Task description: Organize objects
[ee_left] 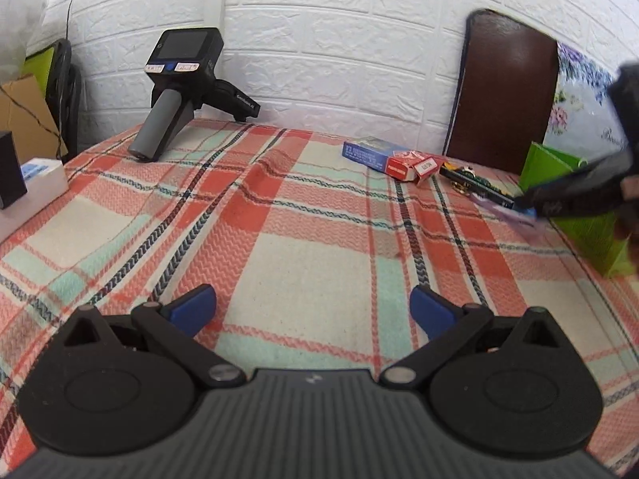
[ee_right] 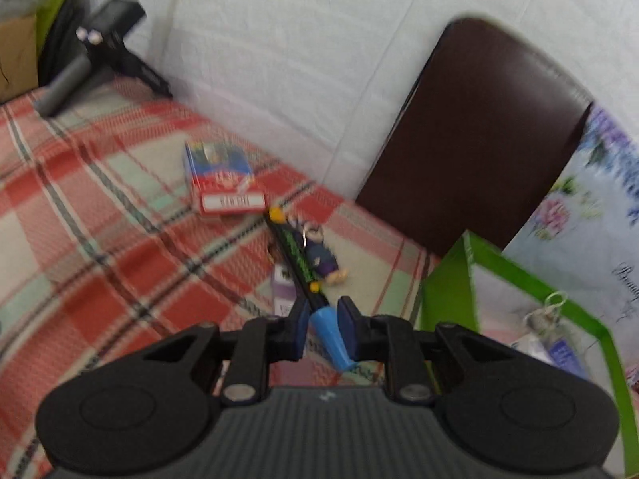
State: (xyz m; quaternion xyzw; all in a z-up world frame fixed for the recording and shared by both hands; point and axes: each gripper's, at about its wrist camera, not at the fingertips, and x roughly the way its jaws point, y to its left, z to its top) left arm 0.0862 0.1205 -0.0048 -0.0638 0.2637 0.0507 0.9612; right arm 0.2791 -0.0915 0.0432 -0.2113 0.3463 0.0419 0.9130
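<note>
our right gripper (ee_right: 323, 329) is pinched on a pen-like stick (ee_right: 303, 267), black with green markings, orange beads and a blue cap; the blue cap sits between the pads and the rest of it points away from us, out over the plaid cloth (ee_right: 100, 239). whether its far end is lifted or touching the cloth we cannot tell, as the view is blurred. under and beside it lie a small doll keychain (ee_right: 319, 257) and a pale purple card (ee_right: 284, 295). just to the right stands the open green bag (ee_right: 447, 291), with a few small things already inside, which we judge to be where this goes.

our left gripper (ee_left: 311, 311) is spread wide with nothing between its fingers, low over the middle of the cloth, well apart from the work.

to do this step well, we should keep the squeeze steady, since the grip is only on the tapered cap and the long body can swing or slip out. we should lift enough for the far tip to clear the keychain and the bag's near rim, turn the stick so it points down into the opening, and let go only once it is inside. the bag looks light and may tip if nudged; our free left gripper could steady it.

the red cigarette packs (ee_right: 231, 199) and the blue box (ee_right: 213, 159) behind them are left to sort.
</note>
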